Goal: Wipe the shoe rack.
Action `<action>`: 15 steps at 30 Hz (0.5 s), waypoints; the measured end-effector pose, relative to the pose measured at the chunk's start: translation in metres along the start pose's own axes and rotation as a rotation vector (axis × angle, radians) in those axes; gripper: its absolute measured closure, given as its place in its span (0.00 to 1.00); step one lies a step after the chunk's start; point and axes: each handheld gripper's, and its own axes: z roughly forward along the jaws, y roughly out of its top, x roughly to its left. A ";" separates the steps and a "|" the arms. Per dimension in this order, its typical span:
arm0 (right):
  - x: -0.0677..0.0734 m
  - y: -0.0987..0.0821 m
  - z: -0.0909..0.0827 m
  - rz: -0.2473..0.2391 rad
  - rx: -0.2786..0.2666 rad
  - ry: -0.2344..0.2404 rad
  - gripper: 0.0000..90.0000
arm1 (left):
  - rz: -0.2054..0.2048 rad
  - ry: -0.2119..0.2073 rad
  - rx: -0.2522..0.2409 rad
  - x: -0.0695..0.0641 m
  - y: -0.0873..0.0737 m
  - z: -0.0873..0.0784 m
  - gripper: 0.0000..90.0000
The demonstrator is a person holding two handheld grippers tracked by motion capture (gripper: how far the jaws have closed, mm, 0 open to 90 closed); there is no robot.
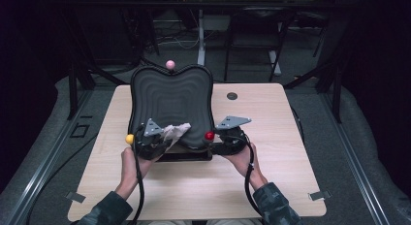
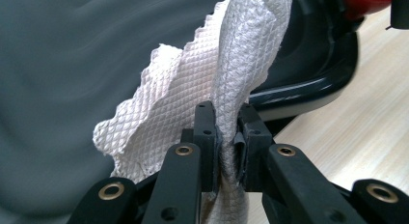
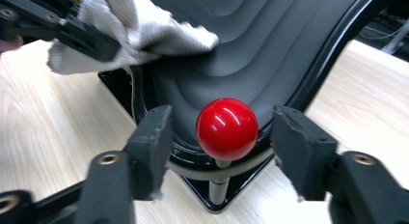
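A black wavy-surfaced board (image 1: 172,96) rests on the wooden table (image 1: 271,152), with a pink ball (image 1: 170,64) at its far edge, a yellow ball (image 1: 129,138) at its near left and a red ball (image 1: 209,136) at its near right. My left gripper (image 2: 226,132) is shut on a white textured cloth (image 2: 193,79), which lies against the board's near-left part (image 2: 72,64). My right gripper (image 3: 222,137) stands open around the red ball (image 3: 226,129), a gap showing on each side of it. The cloth (image 3: 140,31) and the left gripper (image 3: 53,26) sit beyond it.
A small round cable hole (image 1: 232,96) sits in the table to the right of the board. Bare wood (image 3: 48,122) lies in front of the board, toward the person. Dark frames, cables and another desk's legs (image 1: 201,36) stand behind the table.
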 end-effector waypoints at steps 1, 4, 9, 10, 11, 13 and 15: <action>0.000 0.000 0.002 0.001 0.000 0.005 0.50 | -0.007 0.004 -0.003 0.002 -0.003 -0.003 0.90; 0.001 0.000 0.006 -0.001 0.004 0.003 0.60 | -0.013 0.026 -0.009 0.006 -0.008 -0.009 0.90; 0.002 -0.001 0.007 -0.007 0.003 -0.005 0.66 | -0.032 0.072 -0.019 0.018 -0.017 -0.021 0.90; 0.002 -0.001 0.006 -0.004 0.003 -0.010 0.66 | -0.040 0.074 -0.022 0.020 -0.019 -0.023 0.90; 0.002 -0.001 0.006 -0.004 0.003 -0.010 0.66 | -0.048 0.083 -0.026 0.022 -0.020 -0.025 0.90; 0.003 -0.001 0.006 -0.004 0.007 -0.012 0.66 | -0.057 0.105 -0.029 0.027 -0.025 -0.030 0.90; 0.003 -0.002 0.007 -0.006 0.001 -0.020 0.66 | -0.067 0.126 -0.025 0.031 -0.028 -0.034 0.90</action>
